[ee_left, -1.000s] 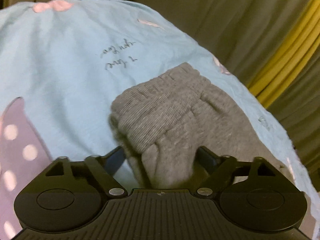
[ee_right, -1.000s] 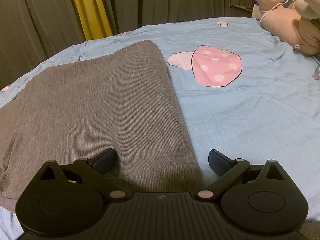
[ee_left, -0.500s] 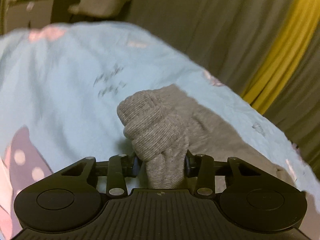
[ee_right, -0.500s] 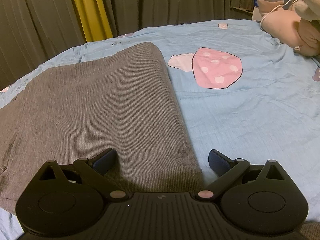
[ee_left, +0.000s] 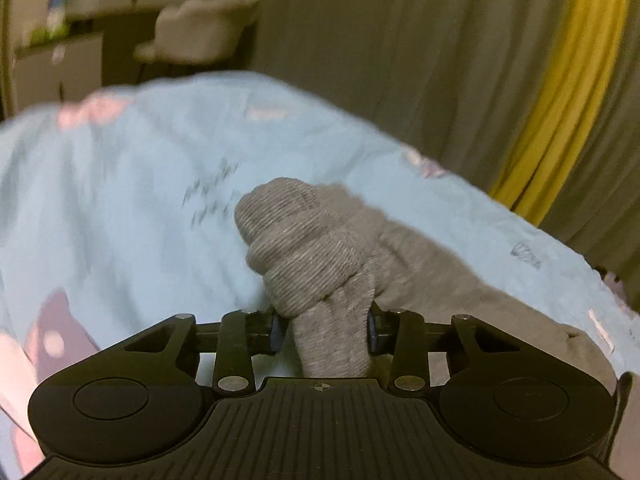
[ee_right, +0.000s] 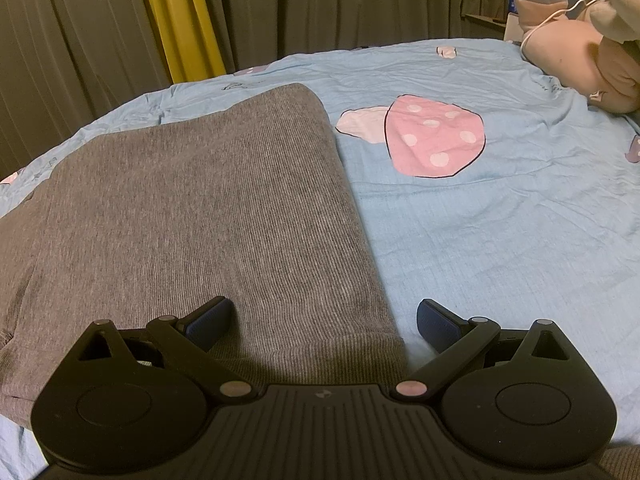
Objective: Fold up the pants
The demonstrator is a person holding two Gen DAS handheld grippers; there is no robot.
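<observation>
The grey knit pants (ee_right: pixel 200 208) lie flat on the light blue bed sheet (ee_right: pixel 500 240), their right edge running straight away from me. My right gripper (ee_right: pixel 324 318) hovers open over the near hem, one pad above the cloth and one above the sheet. In the left wrist view a bunched ribbed end of the pants (ee_left: pixel 304 248) rises off the sheet (ee_left: pixel 120 200). My left gripper (ee_left: pixel 322 330) has its jaws closing, and both pads press on that bunch. The rest of the cloth trails down to the right.
Grey curtains with a yellow strip (ee_right: pixel 180 20) hang behind the bed. A pink plush toy (ee_right: pixel 580 52) lies at the far right corner. A pale chair (ee_left: pixel 200 28) and shelves stand beyond the bed in the blurred left wrist view.
The left gripper's jaws closed on the pants' ribbed end and lifted it off the sheet, so the cloth now hangs bunched. The right gripper has not moved.
</observation>
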